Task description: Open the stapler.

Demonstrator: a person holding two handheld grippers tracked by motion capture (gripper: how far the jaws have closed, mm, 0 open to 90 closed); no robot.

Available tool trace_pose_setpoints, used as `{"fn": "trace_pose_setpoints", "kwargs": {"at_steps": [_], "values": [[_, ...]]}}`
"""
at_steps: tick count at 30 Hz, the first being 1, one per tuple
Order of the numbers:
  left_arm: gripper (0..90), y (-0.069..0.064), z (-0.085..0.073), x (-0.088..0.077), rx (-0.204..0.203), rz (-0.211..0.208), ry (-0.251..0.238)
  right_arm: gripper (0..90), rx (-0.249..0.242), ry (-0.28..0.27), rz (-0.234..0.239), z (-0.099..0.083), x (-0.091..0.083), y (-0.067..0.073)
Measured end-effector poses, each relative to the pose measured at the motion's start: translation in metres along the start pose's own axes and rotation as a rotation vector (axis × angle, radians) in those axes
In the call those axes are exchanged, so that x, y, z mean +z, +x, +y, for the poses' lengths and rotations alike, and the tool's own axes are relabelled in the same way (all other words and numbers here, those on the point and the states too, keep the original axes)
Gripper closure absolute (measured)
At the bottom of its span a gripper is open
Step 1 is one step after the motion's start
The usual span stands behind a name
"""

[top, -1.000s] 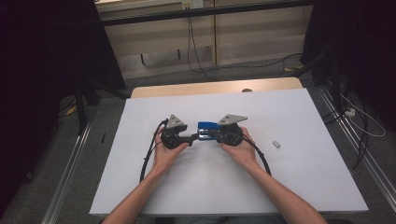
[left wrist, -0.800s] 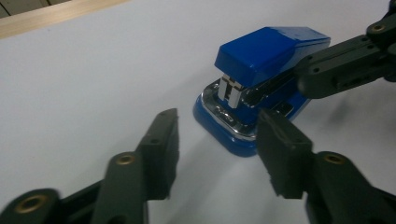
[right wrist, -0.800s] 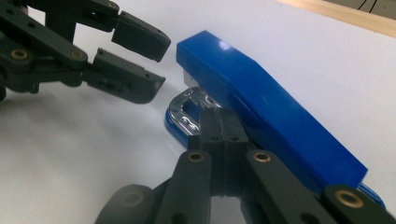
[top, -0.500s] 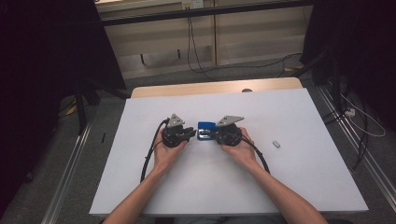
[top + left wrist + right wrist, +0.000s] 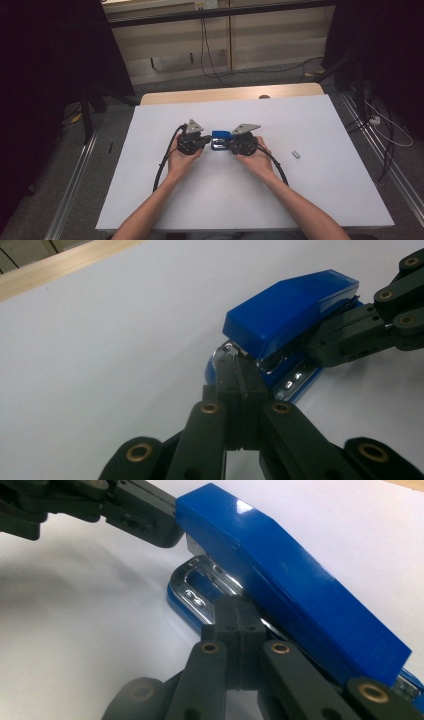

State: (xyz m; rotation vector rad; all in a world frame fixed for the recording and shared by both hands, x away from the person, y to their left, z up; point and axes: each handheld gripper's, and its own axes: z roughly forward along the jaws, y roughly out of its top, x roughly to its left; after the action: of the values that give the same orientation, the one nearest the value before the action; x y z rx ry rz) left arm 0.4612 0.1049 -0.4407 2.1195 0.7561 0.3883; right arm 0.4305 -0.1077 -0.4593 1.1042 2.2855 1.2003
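A blue stapler [image 5: 220, 135] lies on the white table [image 5: 210, 200] between my two grippers, its lid raised off the chrome rail. My left gripper [image 5: 203, 140] meets it from the left. Its jaws [image 5: 239, 371] have just been closing and now stand shut, with the tips pinching a thin metal edge at the stapler's [image 5: 290, 315] chrome end. My right gripper [image 5: 231, 144] comes in from the right. Its jaws [image 5: 239, 611] are shut on the chrome rail under the stapler's [image 5: 295, 580] blue lid.
A small pale block [image 5: 296, 154] lies on the table to the right of my right hand. A wooden strip [image 5: 230, 94] runs along the table's far edge. Black cables trail from both grippers toward the near edge.
The left gripper's jaws have closed at the stapler's left end and edged slightly toward it. The right gripper and the stapler have stayed where they were.
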Motion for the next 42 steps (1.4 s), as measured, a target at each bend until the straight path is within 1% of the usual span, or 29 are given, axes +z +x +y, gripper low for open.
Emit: {"fn": "trace_pose_setpoints", "kwargs": {"at_steps": [2, 3, 5, 6, 8, 10, 11, 13, 14, 15, 18, 24, 27, 29, 32, 35, 36, 37, 40, 41, 42], "values": [[90.0, 0.002, -0.001, 0.001, -0.031, -0.022, -0.013, 90.0, 0.002, 0.001, 0.003, 0.0, 0.0, 0.0], [90.0, 0.003, 0.0, 0.002, -0.026, -0.017, -0.017, 90.0, 0.003, 0.0, 0.004, 0.0, 0.0, -0.001], [90.0, 0.004, 0.0, 0.002, -0.029, -0.013, -0.023, 90.0, -0.003, 0.002, 0.0, 0.0, 0.0, 0.0], [90.0, 0.004, -0.001, 0.003, -0.035, -0.02, -0.023, 90.0, -0.003, 0.002, 0.0, 0.0, 0.0, 0.0], [90.0, 0.005, -0.001, 0.004, -0.033, -0.021, -0.025, 90.0, -0.006, 0.002, -0.003, 0.0, 0.0, 0.0], [90.0, 0.003, -0.001, 0.005, -0.02, -0.013, -0.02, 90.0, -0.002, 0.001, 0.0, 0.0, 0.0, 0.0], [90.0, 0.004, 0.0, 0.006, -0.029, -0.009, -0.02, 90.0, 0.0, 0.001, 0.0, 0.0, 0.0, 0.0], [90.0, 0.004, 0.001, 0.005, -0.029, -0.012, -0.025, 90.0, 0.004, 0.0, -0.001, 0.0, 0.0, 0.0], [90.0, 0.004, 0.002, 0.005, -0.032, -0.021, -0.032, 90.0, 0.004, 0.0, -0.002, 0.0, 0.0, 0.0], [90.0, 0.004, 0.004, 0.004, -0.034, -0.023, -0.035, 90.0, 0.018, 0.0, -0.001, 0.0, 0.0, 0.0], [90.0, 0.003, 0.005, 0.003, -0.034, -0.021, -0.036, 90.0, 0.025, 0.002, 0.002, 0.0, 0.0, 0.0], [90.0, 0.004, 0.005, 0.002, -0.043, -0.028, -0.046, 90.0, 0.019, -0.001, -0.003, -0.001, 0.0, 0.001], [90.0, 0.003, 0.007, 0.001, -0.048, -0.03, -0.053, 90.0, 0.008, 0.0, -0.003, -0.001, 0.0, 0.001], [90.0, 0.003, 0.007, 0.0, -0.052, -0.032, -0.054, 90.0, -0.009, 0.002, -0.003, 0.0, 0.0, 0.003], [90.0, 0.004, 0.008, 0.0, -0.05, -0.03, -0.056, 90.0, -0.021, 0.001, -0.012, 0.0, 0.0, 0.004], [90.0, 0.003, 0.009, -0.001, -0.052, -0.032, -0.065, 90.0, -0.025, -0.001, -0.012, -0.001, 0.0, 0.004], [90.0, 0.003, 0.01, -0.002, -0.05, -0.035, -0.067, 90.0, -0.025, -0.001, -0.012, -0.001, 0.0, 0.004], [90.0, 0.002, 0.012, -0.003, -0.054, -0.038, -0.075, 90.0, -0.035, -0.002, -0.014, -0.001, 0.0, 0.005], [90.0, 0.003, 0.013, -0.003, -0.057, -0.043, -0.081, 90.0, -0.032, -0.002, -0.009, -0.001, -0.001, 0.004], [90.0, 0.003, 0.015, -0.005, -0.06, -0.055, -0.087, 90.0, -0.04, -0.001, -0.012, -0.001, -0.001, 0.005], [90.0, 0.003, 0.016, -0.006, -0.06, -0.057, -0.089, 90.0, -0.05, 0.0, -0.016, -0.001, -0.001, 0.006]]}}
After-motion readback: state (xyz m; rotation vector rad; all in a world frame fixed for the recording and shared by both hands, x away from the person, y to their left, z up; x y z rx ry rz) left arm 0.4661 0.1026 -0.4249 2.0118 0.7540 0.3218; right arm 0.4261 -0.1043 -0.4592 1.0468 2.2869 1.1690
